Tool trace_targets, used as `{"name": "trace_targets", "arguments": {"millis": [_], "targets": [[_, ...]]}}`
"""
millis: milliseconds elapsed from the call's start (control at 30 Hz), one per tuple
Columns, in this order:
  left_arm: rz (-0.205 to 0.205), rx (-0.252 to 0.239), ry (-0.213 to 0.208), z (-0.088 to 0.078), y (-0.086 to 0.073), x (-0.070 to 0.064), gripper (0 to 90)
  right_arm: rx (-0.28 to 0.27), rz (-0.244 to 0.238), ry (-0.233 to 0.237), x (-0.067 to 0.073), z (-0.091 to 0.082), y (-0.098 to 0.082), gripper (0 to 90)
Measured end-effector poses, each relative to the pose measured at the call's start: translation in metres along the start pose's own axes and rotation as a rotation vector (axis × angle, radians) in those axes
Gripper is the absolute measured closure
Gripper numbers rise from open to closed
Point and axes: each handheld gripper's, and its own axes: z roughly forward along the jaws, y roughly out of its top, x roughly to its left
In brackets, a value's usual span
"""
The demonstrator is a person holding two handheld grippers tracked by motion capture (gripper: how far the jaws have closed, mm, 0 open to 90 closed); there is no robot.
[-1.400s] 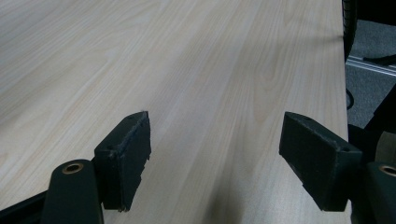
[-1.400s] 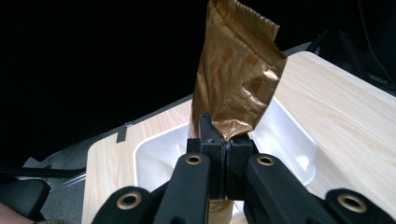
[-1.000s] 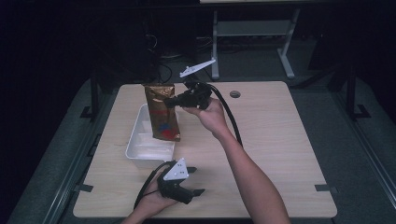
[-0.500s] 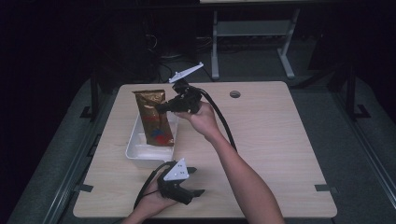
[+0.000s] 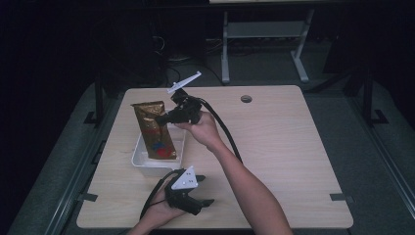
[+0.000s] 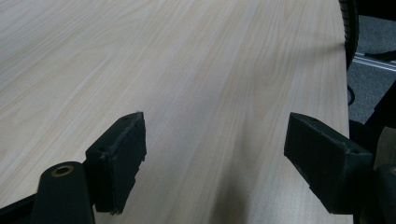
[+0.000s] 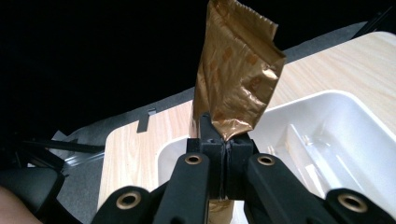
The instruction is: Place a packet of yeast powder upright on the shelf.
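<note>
Gold foil pouch [image 5: 152, 129] stands upright but leaning, its foot inside the white plastic tray [image 5: 143, 164] near the left side of the wooden table [image 5: 293, 147]. Red and blue print shows on its lower face in the high view. The right gripper view gives the other side: crinkled gold foil [image 7: 236, 79] with a serrated top edge, and the tray's [image 7: 336, 140] ribbed white inside below it.

Right gripper [image 5: 164, 119] is clamped on the pouch at one edge, about mid-height; in its own view the jaws are pressed together with foil pinched between them.

Left gripper [image 5: 203, 196] rests on the table at the near edge, just in front of the tray, well apart from the pouch. Its own view shows jaws spread wide, bare wood grain [image 6: 210, 84] between them, nothing held.
</note>
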Motion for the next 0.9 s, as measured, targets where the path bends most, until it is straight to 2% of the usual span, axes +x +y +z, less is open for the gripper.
{"name": "trace_targets", "arguments": {"millis": [433, 900], "targets": [[-0.003, 0.009, -0.001, 0.001, -0.002, 0.002, 20.2, 0.045, 0.008, 0.04, -0.005, 0.022, -0.01, 88.5], [-0.005, 0.018, -0.002, 0.001, -0.004, 0.003, 20.2, 0.056, 0.031, 0.067, -0.011, 0.034, -0.024, 88.2]]}}
